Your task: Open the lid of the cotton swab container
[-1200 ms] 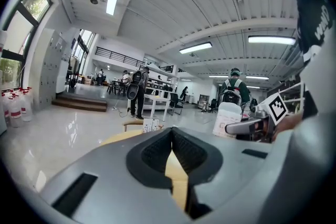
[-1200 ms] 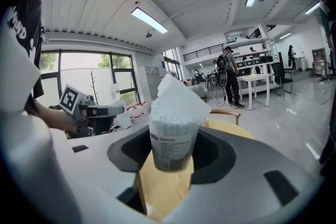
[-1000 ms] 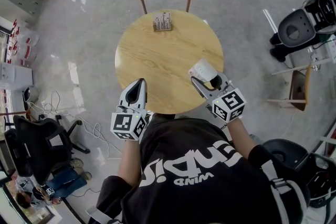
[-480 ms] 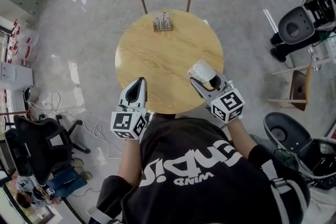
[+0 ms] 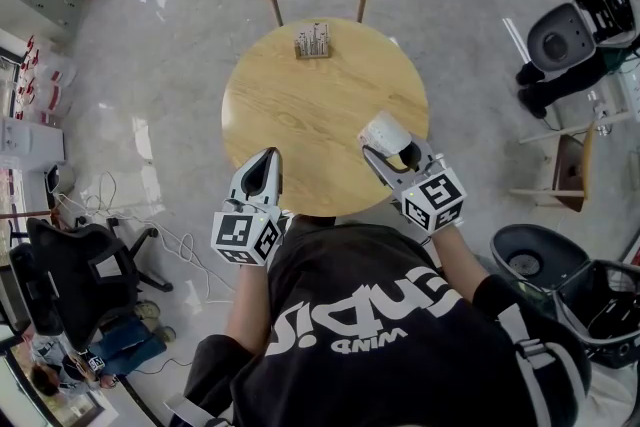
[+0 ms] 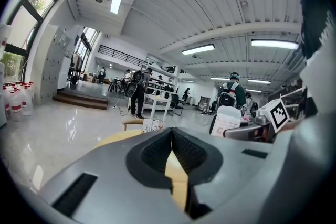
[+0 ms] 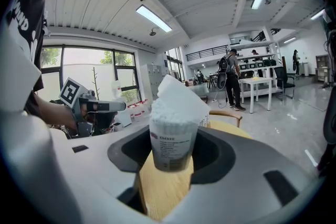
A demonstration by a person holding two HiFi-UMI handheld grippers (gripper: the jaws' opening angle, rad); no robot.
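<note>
White-lidded cotton swab container (image 5: 386, 133) is gripped by the right gripper (image 5: 392, 152) above the wooden table's (image 5: 300, 105) near edge. Nothing has shifted; its lid (image 7: 181, 96) is tipped up, so opening is judged done. The left gripper (image 5: 262, 177) is kept closed, empty.

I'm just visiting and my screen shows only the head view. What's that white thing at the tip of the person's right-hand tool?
Observer: It's a labelled cotton swab container. The right gripper view shows it standing between the jaws of the right gripper, which press on its sides.
Visitor: Is the lid on? From above it's just a white blob.
Observer: No. The white lid is tilted up, and the swabs show bare beneath it.
Visitor: Is the other tool holding anything?
Observer: No. The left gripper view shows the left gripper with its jaws together and nothing between them.
</note>
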